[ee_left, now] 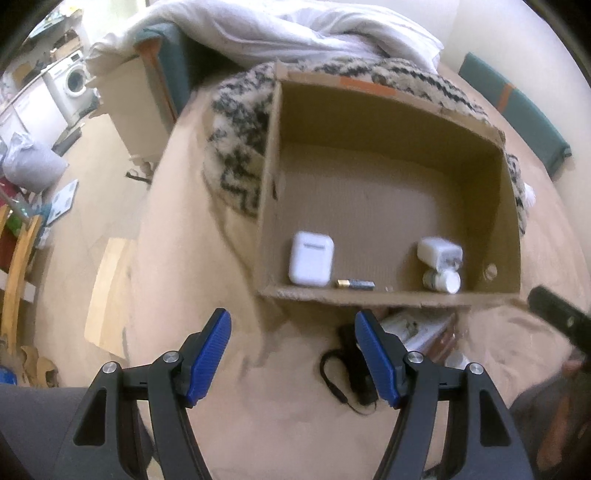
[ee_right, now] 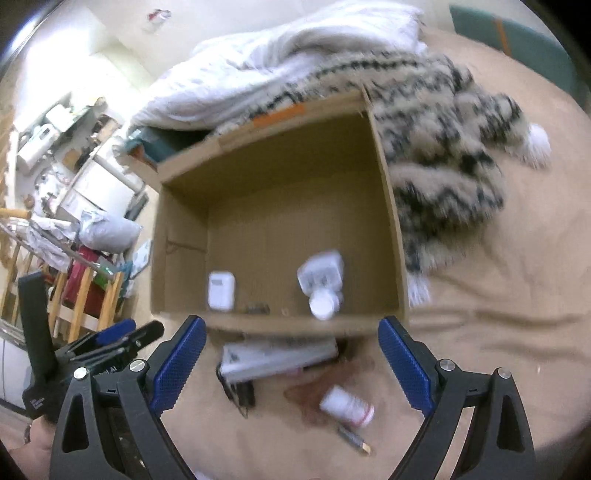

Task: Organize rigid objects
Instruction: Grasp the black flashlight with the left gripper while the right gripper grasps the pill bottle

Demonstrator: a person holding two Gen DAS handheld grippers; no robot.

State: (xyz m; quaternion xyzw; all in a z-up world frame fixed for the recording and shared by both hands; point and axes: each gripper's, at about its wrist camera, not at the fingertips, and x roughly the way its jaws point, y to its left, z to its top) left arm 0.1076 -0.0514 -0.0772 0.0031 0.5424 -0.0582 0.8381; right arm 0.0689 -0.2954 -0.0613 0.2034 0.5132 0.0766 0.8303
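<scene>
An open cardboard box lies on a beige bed. Inside are a white earbud case, a battery, a white charger plug and a small white bottle. In front of the box lie a white flat box, a black corded device, a white pill bottle and a second battery. My left gripper is open and empty before the box. My right gripper is open and empty above the flat box.
A patterned fluffy blanket and a white duvet lie behind the box. The bed edge drops to the floor at left. A washing machine and wooden furniture stand beyond.
</scene>
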